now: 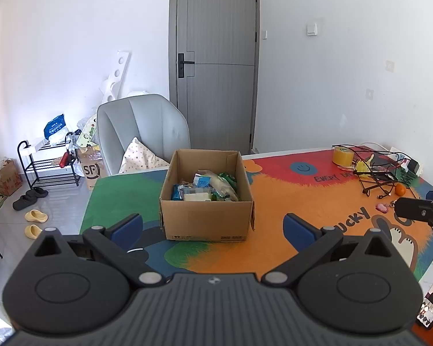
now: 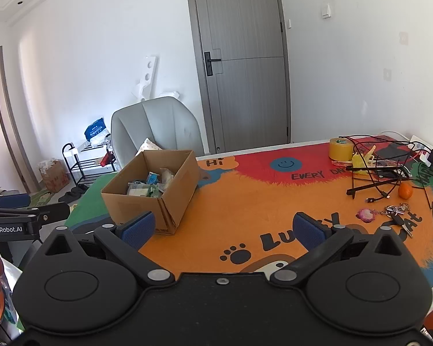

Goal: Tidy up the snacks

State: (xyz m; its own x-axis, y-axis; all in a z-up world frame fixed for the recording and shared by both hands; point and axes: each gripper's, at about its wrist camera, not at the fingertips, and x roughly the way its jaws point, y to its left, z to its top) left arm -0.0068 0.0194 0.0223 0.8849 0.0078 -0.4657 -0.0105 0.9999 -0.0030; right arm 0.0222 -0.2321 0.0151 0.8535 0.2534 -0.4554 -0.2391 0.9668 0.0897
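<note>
Left gripper: jaws spread wide, nothing between them, blue pads bare. Held above the table, not touching it.

Cardboard box stands straight ahead of the left jaws, centred in the gap, just beyond the tips. Open top, upright. Snacks lie piled inside: blue, green and white wrapped packets, individual labels not readable.

Right gripper: jaws likewise wide apart and empty. Between and ahead of them only bare table mat with paw print and lettering.

From the right jaws the cardboard box sits ahead and to the left, its near corner just beyond the left pad; packets visible inside.

Ahead and right of the right jaws, well apart from the box: keys, pink charm, orange fruit, tangled black cables, yellow tape roll.

Beyond the table: grey chair, grey door.
</note>
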